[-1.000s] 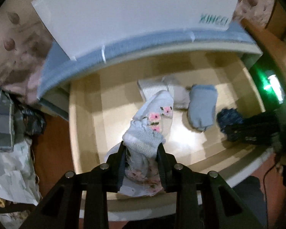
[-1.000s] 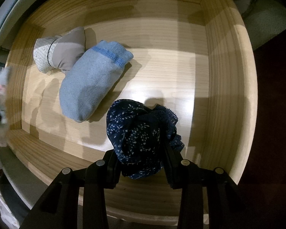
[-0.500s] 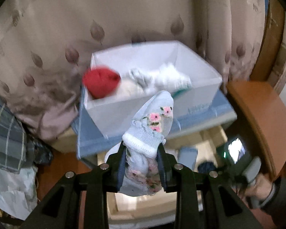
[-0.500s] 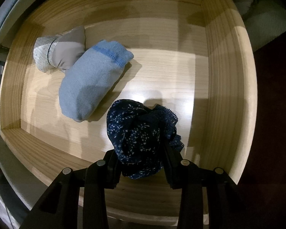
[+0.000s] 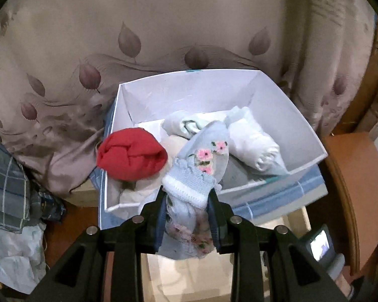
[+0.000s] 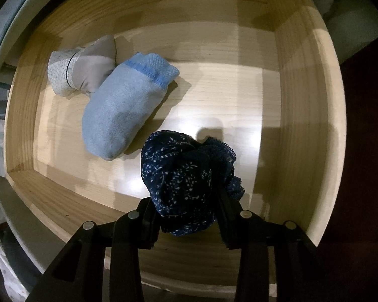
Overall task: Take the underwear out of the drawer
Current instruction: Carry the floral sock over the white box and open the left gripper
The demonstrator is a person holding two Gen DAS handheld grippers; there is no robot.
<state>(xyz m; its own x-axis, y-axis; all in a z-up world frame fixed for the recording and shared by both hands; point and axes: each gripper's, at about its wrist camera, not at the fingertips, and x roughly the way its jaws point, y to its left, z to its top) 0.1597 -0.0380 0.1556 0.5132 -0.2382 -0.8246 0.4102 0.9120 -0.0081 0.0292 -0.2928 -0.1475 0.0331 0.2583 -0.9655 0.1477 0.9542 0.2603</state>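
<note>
My left gripper (image 5: 187, 201) is shut on a rolled pale-blue floral underwear (image 5: 201, 161), held up in front of a white box (image 5: 302, 123). That box holds a red roll (image 5: 132, 154) and white rolls (image 5: 254, 141). A strip of the wooden drawer (image 5: 189, 281) shows below. In the right wrist view, my right gripper (image 6: 186, 216) is shut on a navy speckled underwear with lace trim (image 6: 186, 178), low inside the wooden drawer (image 6: 302, 125). A light-blue roll (image 6: 123, 105) and a grey-and-white roll (image 6: 80, 70) lie on the drawer floor to the left.
A leaf-patterned curtain (image 5: 163, 30) hangs behind the box. Plaid cloth (image 5: 5, 186) and a plastic bag (image 5: 12, 254) lie at the left. The other gripper's lit screen (image 5: 320, 248) shows at lower right, beside an orange-brown wooden surface (image 5: 352, 176).
My left gripper has risen out of the drawer with the floral underwear and now faces the white box. The right gripper and the navy underwear have stayed put.
</note>
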